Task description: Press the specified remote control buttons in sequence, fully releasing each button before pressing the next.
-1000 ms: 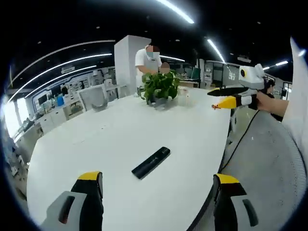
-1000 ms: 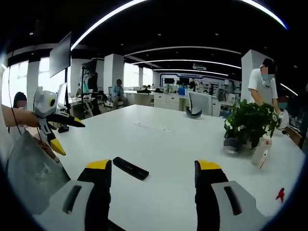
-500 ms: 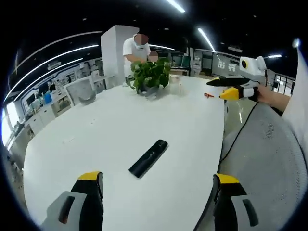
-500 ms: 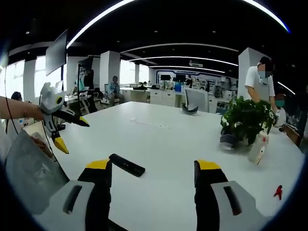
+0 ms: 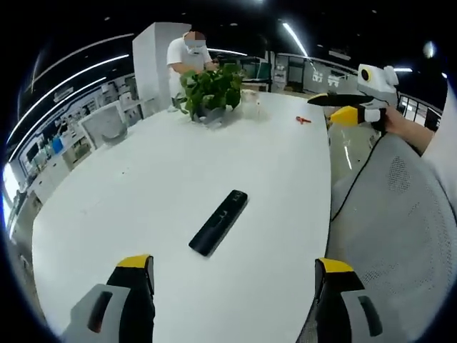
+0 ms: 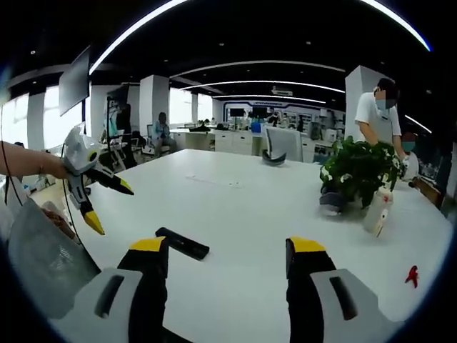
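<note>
Left tool (image 5: 232,286): black jaws with yellow tips, spread wide, nothing between them; held above the near part of the worktop. In the right gripper view it appears at the left edge (image 6: 106,206), jaws parted, held in a person's hand above the worktop's edge.

Right tool (image 6: 227,282): same build, jaws spread wide, holding nothing, above the worktop. In the left gripper view it shows at upper right (image 5: 323,107), jaws apart, gripped by a hand (image 5: 395,127), off the worktop's far right edge.

Remote control (image 5: 218,222): black, slim, lying flat on the white worktop (image 5: 143,186), untouched, ahead of the left tool and between its jaw lines. In the right gripper view it lies (image 6: 182,243) just beyond the left jaw tip, apart from both tools.

Grey mesh chair back (image 5: 400,229): just beside the worktop's right edge.

Potted green plant (image 5: 209,89): at the worktop's far end, well apart from the remote control; also seen at (image 6: 355,171).

White bottle (image 6: 376,212): upright, just beside the plant.

Small red item (image 5: 303,120): lying on the worktop near its far edge; kind cannot be told.

Person in a white shirt (image 5: 182,61): standing behind the plant.
</note>
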`<move>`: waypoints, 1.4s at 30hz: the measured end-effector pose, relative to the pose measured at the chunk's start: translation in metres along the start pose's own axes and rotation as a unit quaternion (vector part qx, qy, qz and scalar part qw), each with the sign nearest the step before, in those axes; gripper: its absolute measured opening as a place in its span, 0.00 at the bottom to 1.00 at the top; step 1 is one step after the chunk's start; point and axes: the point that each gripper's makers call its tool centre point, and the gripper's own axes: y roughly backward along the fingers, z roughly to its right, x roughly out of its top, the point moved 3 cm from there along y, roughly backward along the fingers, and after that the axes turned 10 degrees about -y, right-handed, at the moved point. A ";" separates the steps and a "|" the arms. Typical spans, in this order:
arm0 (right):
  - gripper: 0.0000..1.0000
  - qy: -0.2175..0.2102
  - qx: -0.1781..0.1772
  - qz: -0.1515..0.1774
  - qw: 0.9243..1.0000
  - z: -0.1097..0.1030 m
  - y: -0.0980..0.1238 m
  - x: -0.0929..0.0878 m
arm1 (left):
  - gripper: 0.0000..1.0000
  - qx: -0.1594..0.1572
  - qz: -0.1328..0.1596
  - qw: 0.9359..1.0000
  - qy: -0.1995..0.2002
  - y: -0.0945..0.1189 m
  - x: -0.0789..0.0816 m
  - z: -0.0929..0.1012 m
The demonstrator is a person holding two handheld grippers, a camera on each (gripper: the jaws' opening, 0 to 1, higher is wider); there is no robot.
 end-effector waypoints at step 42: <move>0.60 -0.038 -0.038 -0.043 0.998 0.017 0.001 -0.017 | 0.97 -0.070 -0.057 0.995 -0.032 -0.052 0.005 -0.019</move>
